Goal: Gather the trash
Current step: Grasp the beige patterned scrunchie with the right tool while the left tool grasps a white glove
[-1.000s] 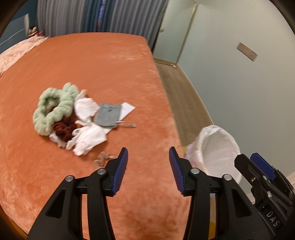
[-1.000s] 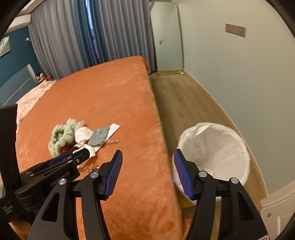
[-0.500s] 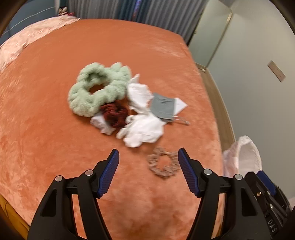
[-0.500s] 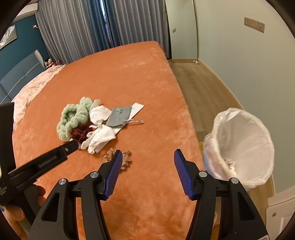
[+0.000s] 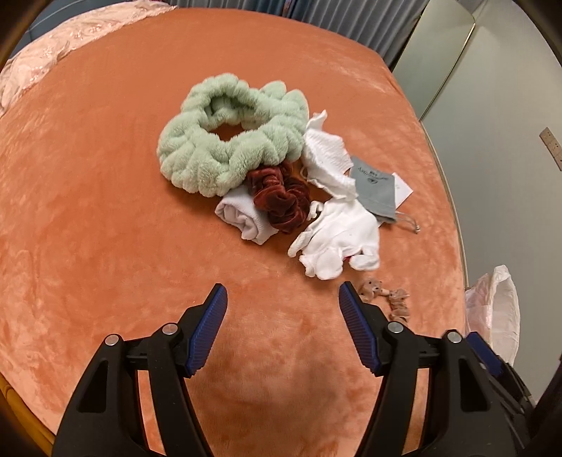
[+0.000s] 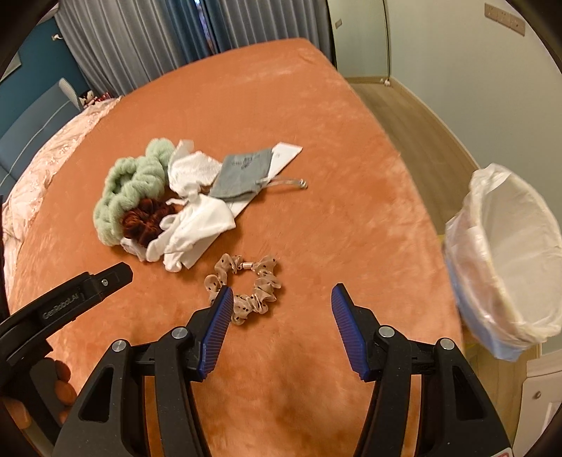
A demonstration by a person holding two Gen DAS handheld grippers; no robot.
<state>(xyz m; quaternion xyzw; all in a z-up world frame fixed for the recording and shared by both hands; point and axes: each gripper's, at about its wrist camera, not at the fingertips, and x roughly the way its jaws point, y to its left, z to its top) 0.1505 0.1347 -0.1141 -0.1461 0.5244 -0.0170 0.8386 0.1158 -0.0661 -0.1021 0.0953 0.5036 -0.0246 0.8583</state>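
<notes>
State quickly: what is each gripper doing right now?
Left gripper: open, nothing between its fingers; jaws have just been opening.
Right gripper: open, holding nothing.

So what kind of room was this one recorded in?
Most likely a bedroom: a wide bed under a plush orange velvet bedspread, long grey-blue pleated curtains behind it, a tall gold-framed mirror against the wall, and a small bag-lined waste bin on the wooden floor.

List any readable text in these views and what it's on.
"GenRobot.AI": on the left gripper, seen from the right wrist.
Grey pouch: printed wording and a small emblem, too blurred to read.
Wall plate: no legible marks.
Nothing else carries text.
</notes>
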